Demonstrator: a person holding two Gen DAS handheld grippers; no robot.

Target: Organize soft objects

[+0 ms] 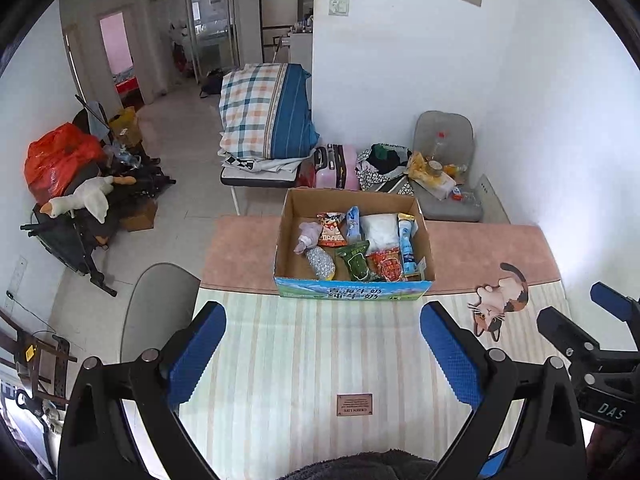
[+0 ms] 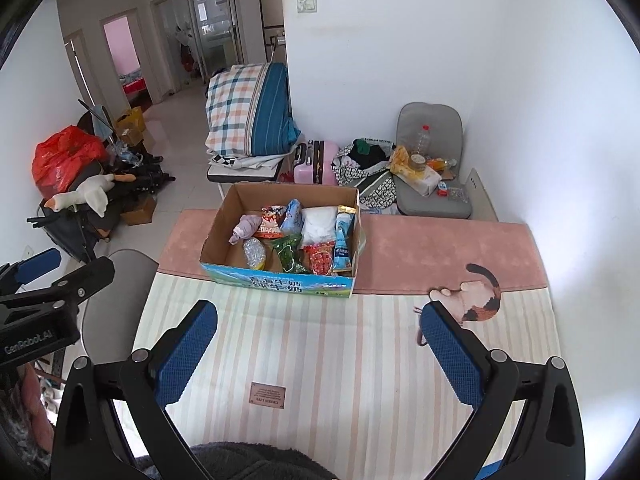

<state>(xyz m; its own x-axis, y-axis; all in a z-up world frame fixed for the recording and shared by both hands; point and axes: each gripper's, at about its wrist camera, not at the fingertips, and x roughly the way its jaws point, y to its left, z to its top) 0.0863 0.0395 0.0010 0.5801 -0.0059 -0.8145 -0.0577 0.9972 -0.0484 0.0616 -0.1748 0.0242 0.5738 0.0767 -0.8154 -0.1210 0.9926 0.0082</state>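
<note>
While left gripper and right gripper hover spread, empty — open brown cardboard box of glossy crinkly snack packets: liable to slip, tear.

striped mat, cardboard box on it

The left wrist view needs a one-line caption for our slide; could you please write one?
Open left gripper above a striped mat, facing a cardboard box of soft packets.
</note>
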